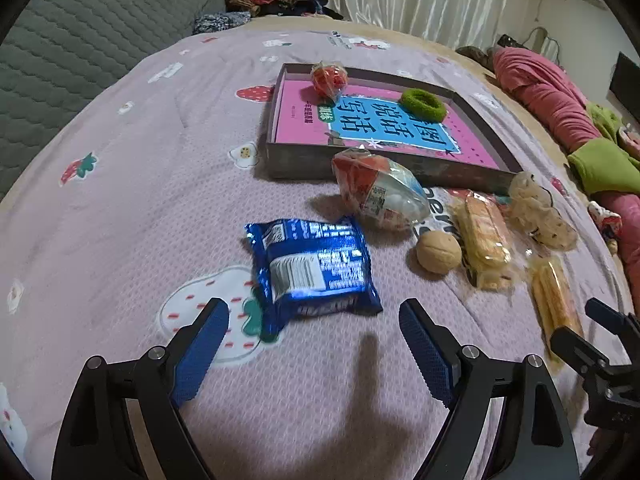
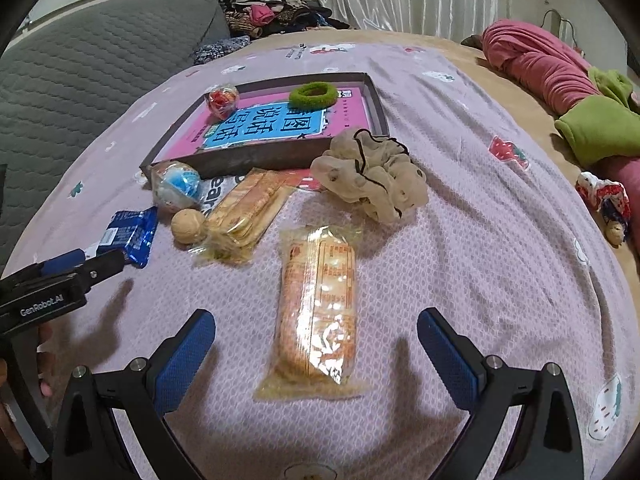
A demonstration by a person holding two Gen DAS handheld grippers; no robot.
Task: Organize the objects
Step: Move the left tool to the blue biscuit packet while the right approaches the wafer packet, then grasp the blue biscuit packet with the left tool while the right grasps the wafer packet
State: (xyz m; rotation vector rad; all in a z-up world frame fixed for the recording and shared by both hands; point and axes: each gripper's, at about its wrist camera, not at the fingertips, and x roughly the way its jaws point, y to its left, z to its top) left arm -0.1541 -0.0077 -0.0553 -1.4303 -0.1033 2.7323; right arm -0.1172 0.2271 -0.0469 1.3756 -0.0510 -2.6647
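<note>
Left wrist view: on the bed [image 1: 120,184] lie one blue snack packet [image 1: 312,268], one walnut [image 1: 438,251], two wrapped cracker packs [image 1: 484,236], one beige scrunchie [image 1: 540,212] and one clear-wrapped toy egg [image 1: 380,190]. The shallow box [image 1: 280,152] holds one pink book, one green hair tie [image 1: 423,105] and one small wrapped ball [image 1: 329,79]. The left gripper [image 1: 314,312] tilts down, jaws wide and empty, just short of the blue packet.

Right wrist view: the right gripper [image 2: 316,320] tilts down, jaws wide and holding nothing, straddling the nearer cracker pack [image 2: 320,308] without touching. The other gripper's body reads "GenRobot.AI".
</note>
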